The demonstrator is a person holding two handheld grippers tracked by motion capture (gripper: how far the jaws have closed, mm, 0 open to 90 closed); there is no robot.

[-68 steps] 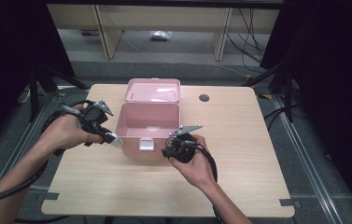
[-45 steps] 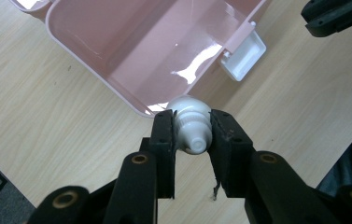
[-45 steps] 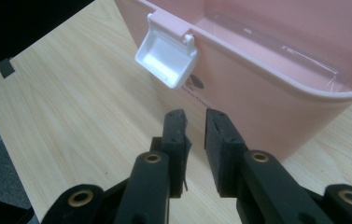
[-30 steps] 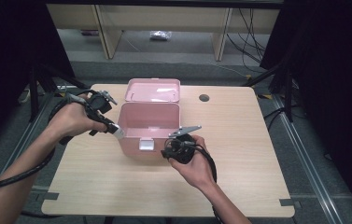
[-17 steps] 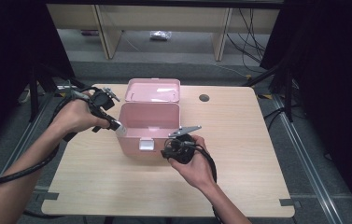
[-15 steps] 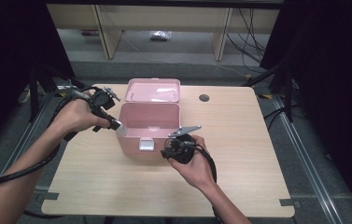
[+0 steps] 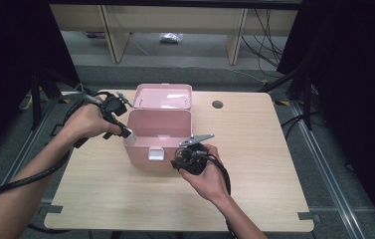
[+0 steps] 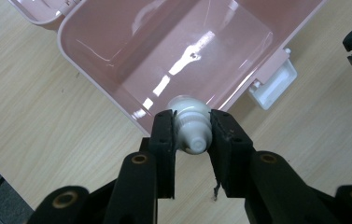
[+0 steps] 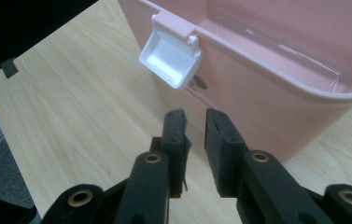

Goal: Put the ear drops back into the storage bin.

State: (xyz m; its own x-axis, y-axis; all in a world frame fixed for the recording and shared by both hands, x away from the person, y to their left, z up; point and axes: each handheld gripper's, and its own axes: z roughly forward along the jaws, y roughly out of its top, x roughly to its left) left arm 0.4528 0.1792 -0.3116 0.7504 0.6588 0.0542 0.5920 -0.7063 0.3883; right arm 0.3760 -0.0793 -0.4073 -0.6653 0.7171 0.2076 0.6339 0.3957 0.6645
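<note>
Each hand carries a black handheld gripper. The left gripper [image 7: 117, 115] has a thick black cable trailing along the bare forearm toward the near left. The right gripper [image 7: 191, 158] bears a grey three-cornered plate on top and a black cable looping beside the wrist. Both have flat black jaws with rough pads and brass-ringed screw holes at the knuckles. No sleeves cover the forearms.

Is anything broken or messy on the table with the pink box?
Nothing looks spilled or broken. The pink plastic box stands upright with its lid open and its inside bare. The left hand-held gripper holds a small white plastic bottle over the box's rim. The pale wooden table looks tidy.
</note>
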